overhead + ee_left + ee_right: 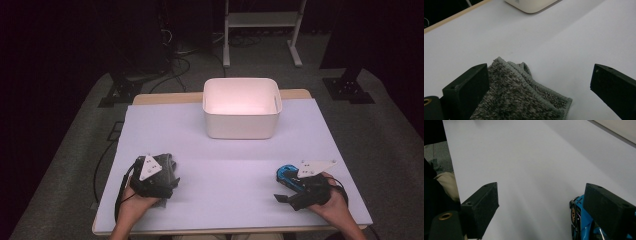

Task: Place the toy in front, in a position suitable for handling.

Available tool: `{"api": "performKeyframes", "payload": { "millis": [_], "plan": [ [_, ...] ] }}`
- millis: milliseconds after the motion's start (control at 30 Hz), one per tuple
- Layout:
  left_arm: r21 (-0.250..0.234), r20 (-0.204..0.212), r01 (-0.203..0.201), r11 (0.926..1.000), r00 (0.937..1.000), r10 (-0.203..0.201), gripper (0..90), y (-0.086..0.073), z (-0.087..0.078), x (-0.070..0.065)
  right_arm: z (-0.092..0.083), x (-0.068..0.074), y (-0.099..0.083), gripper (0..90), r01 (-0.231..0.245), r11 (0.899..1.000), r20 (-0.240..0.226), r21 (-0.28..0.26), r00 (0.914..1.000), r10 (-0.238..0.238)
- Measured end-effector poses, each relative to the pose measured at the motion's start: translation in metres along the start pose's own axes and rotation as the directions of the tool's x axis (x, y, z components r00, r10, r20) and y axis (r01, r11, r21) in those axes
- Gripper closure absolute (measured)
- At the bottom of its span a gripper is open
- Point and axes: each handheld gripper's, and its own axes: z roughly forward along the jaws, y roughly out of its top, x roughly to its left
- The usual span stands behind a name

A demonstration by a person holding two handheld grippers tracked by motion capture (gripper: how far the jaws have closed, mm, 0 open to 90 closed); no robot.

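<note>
With both sets of jaws held apart, the grey cloth (524,97) sits off-centre against one jaw of the left gripper (152,176) and could be dragged rather than pinched, while the blue toy car (584,225) could be nudged aside by the right gripper (300,187).

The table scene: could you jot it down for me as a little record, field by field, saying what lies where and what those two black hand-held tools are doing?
surface: white table
far middle: white bin, nothing seen inside
near left: folded grey cloth
near right: blue toy car
left gripper: jaws open, cloth between them, beside one jaw
right gripper: jaws open, car beside one jaw
held: nothing yet
</note>
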Motion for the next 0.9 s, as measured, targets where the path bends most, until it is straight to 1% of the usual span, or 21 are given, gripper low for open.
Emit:
{"api": "performKeyframes", "payload": {
  "millis": [167,233,267,333,367,467,500,533,567,633,667,700,733,767,800,833,900],
  "plan": [
    [0.003,0.004,0.007,1.0000,1.0000,-0.007,1.3,0.000,0.001,0.000,-0.003,-0.003,0.000,12.0,-0.006,1.000,0.005,0.000,1.0000,0.006],
    [0.006,0.005,0.002,1.0000,1.0000,-0.002,1.2,-0.001,0.001,-0.001,-0.004,-0.003,0.000,12.0,-0.007,1.000,0.010,-0.001,0.9999,0.007],
    [0.010,0.010,-0.001,1.0000,0.9999,0.000,1.2,-0.001,0.001,-0.001,-0.005,-0.003,0.001,12.0,-0.002,1.000,0.015,-0.002,0.9999,0.002],
    [0.014,0.009,-0.012,0.9998,0.9999,0.011,1.2,-0.001,0.001,-0.002,-0.009,-0.004,0.002,12.0,0.001,1.000,0.031,-0.004,0.9995,-0.001],
    [0.015,0.012,-0.009,0.9999,0.9999,0.008,1.2,-0.001,0.001,-0.002,-0.014,-0.007,0.003,12.0,0.005,1.000,0.045,-0.001,0.9990,-0.005],
    [0.011,0.013,0.001,0.9999,0.9999,-0.001,1.3,-0.001,0.000,-0.003,-0.019,-0.011,0.004,12.0,0.002,1.000,0.050,0.003,0.9987,-0.002],
    [0.010,0.014,-0.004,0.9999,0.9999,0.004,1.3,0.000,-0.001,-0.003,-0.021,-0.012,0.005,12.0,0.000,1.000,0.055,0.010,0.9985,0.000],
    [0.003,0.017,0.002,1.0000,0.9999,-0.002,1.3,0.000,-0.001,-0.004,-0.024,-0.014,0.005,12.0,0.001,1.000,0.066,0.021,0.9978,-0.002],
    [0.005,0.017,-0.006,1.0000,0.9998,0.006,1.2,0.001,-0.002,-0.004,-0.026,-0.016,0.006,11.8,-0.002,1.000,0.065,0.025,0.9979,0.001],
    [0.003,0.022,-0.003,1.0000,0.9998,0.003,1.3,0.000,-0.001,-0.004,-0.030,-0.024,0.005,11.1,-0.001,0.998,0.086,0.060,0.9963,-0.004],
    [0.003,0.022,-0.002,1.0000,0.9998,0.002,1.3,0.000,-0.001,-0.003,-0.030,-0.025,0.004,11.1,-0.004,0.998,0.092,0.070,0.9958,-0.002],
    [0.008,0.018,-0.010,0.9999,0.9998,0.010,1.3,0.000,-0.001,-0.003,-0.031,-0.028,0.003,11.0,-0.007,0.997,0.098,0.082,0.9951,-0.001],
    [0.008,0.018,-0.010,0.9999,0.9998,0.010,1.3,0.000,-0.001,-0.003,-0.031,-0.028,0.003,11.0,-0.007,0.997,0.098,0.082,0.9951,-0.001],
    [0.005,0.021,-0.004,1.0000,0.9998,0.004,1.3,0.000,-0.001,-0.002,-0.031,-0.033,0.001,10.3,-0.017,0.994,0.107,0.104,0.9942,0.006],
    [0.005,0.021,-0.004,1.0000,0.9998,0.004,1.3,0.000,-0.001,-0.002,-0.031,-0.035,0.000,10.3,-0.023,0.993,0.109,0.115,0.9940,0.011],
    [0.002,0.022,-0.002,1.0000,0.9997,0.002,1.3,0.000,-0.002,-0.002,-0.031,-0.035,0.000,10.3,-0.023,0.993,0.109,0.115,0.9940,0.011],
    [0.003,0.022,-0.003,1.0000,0.9998,0.003,1.3,0.000,-0.002,-0.002,-0.029,-0.040,-0.003,10.3,-0.029,0.990,0.114,0.135,0.9934,0.014]
  ]
}}
